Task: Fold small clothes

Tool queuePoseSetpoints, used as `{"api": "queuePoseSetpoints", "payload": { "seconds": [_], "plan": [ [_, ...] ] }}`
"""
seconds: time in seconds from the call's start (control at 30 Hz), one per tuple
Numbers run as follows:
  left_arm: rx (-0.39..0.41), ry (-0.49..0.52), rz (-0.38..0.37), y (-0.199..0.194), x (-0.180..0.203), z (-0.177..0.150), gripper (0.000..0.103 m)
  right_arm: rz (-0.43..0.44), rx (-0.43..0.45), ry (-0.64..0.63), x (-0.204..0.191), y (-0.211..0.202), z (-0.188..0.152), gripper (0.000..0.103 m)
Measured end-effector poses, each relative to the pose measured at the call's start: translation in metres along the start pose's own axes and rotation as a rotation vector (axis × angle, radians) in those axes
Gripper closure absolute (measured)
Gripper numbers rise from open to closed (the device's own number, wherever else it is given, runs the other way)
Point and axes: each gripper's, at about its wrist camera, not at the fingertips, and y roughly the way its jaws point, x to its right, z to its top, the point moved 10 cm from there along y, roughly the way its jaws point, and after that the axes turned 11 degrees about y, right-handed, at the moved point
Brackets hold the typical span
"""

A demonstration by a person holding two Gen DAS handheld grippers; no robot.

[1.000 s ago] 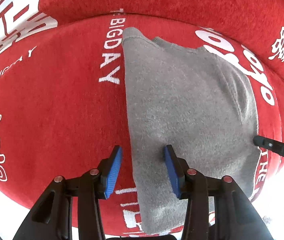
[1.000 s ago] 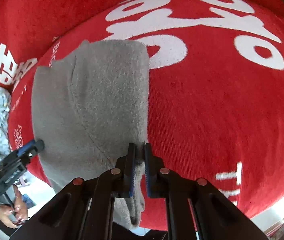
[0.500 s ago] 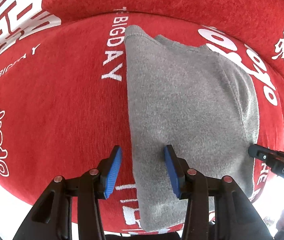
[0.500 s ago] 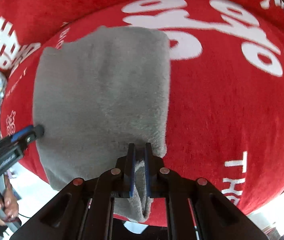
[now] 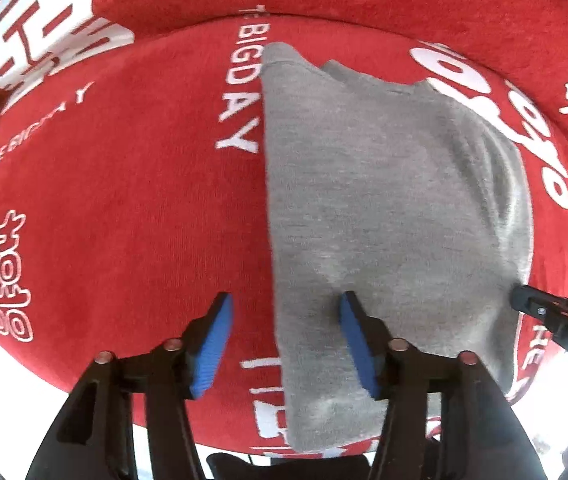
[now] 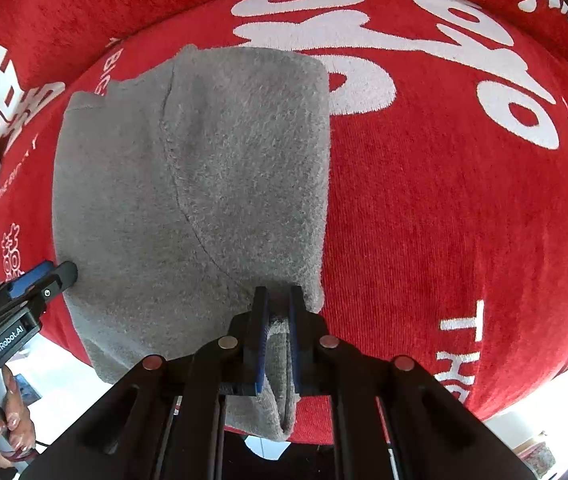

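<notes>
The grey fleece garment (image 6: 188,200) lies folded on the red cover (image 6: 444,220), soft, light and floppy, likely to sag wherever it is unsupported. The right gripper (image 6: 278,316) is pinched tight on its near corner. The left gripper (image 5: 284,332) straddles the opposite edge, jaws opening, seemingly pressing nothing. Best grasped at corners.
</notes>
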Motion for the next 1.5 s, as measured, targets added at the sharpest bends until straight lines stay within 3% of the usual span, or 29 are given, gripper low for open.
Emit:
{"api": "queuePoseSetpoints", "payload": {
  "seconds": [0.3,0.47,0.53,0.6,0.63,0.67,0.7,0.83,0.87,0.97,1.0,1.07,1.17,1.5],
  "plan": [
    [-0.070,-0.002,0.004,-0.008,-0.003,-0.007,0.045,0.025,-0.074,0.069,-0.002,-0.007,-0.004,0.090],
    [-0.087,-0.022,0.010,-0.031,-0.008,-0.013,0.045,0.034,-0.091,0.081,-0.003,-0.024,-0.010,0.089],
    [-0.081,-0.015,0.007,-0.043,-0.006,-0.014,0.045,0.033,-0.084,0.060,-0.008,-0.035,-0.013,0.077],
    [-0.063,-0.003,0.013,-0.058,-0.005,-0.015,0.045,0.029,-0.062,0.042,-0.014,-0.046,-0.015,0.045],
    [-0.056,0.001,0.020,-0.065,-0.004,-0.015,0.041,0.031,-0.048,0.034,-0.018,-0.053,-0.015,0.041],
    [-0.053,0.000,0.029,-0.071,-0.004,-0.016,0.021,0.037,-0.038,0.027,-0.022,-0.061,-0.016,0.038],
    [-0.044,-0.005,0.034,-0.076,-0.004,-0.017,0.012,0.041,-0.033,0.022,-0.025,-0.067,-0.015,0.038],
    [-0.035,-0.004,0.032,-0.092,0.000,-0.022,0.012,0.033,-0.007,0.011,-0.031,-0.087,-0.017,0.031],
    [-0.036,-0.009,0.024,-0.095,0.001,-0.023,0.012,0.029,0.003,0.006,-0.032,-0.092,-0.018,0.022],
    [-0.022,-0.019,0.017,-0.106,0.002,-0.025,0.011,0.007,0.041,-0.026,-0.037,-0.108,-0.019,0.022],
    [-0.015,-0.023,0.014,-0.109,0.002,-0.025,0.000,-0.006,0.056,-0.038,-0.038,-0.114,-0.020,0.021],
    [0.003,-0.032,0.011,-0.116,0.003,-0.026,0.000,-0.047,0.100,-0.060,-0.039,-0.125,-0.021,0.014],
    [0.012,-0.033,0.034,-0.122,0.001,-0.028,0.000,-0.092,0.155,-0.075,-0.040,-0.135,-0.020,0.014],
    [-0.001,-0.009,0.076,-0.133,0.002,-0.032,0.000,-0.092,0.173,-0.024,-0.038,-0.143,-0.028,0.013]
  ]
}}
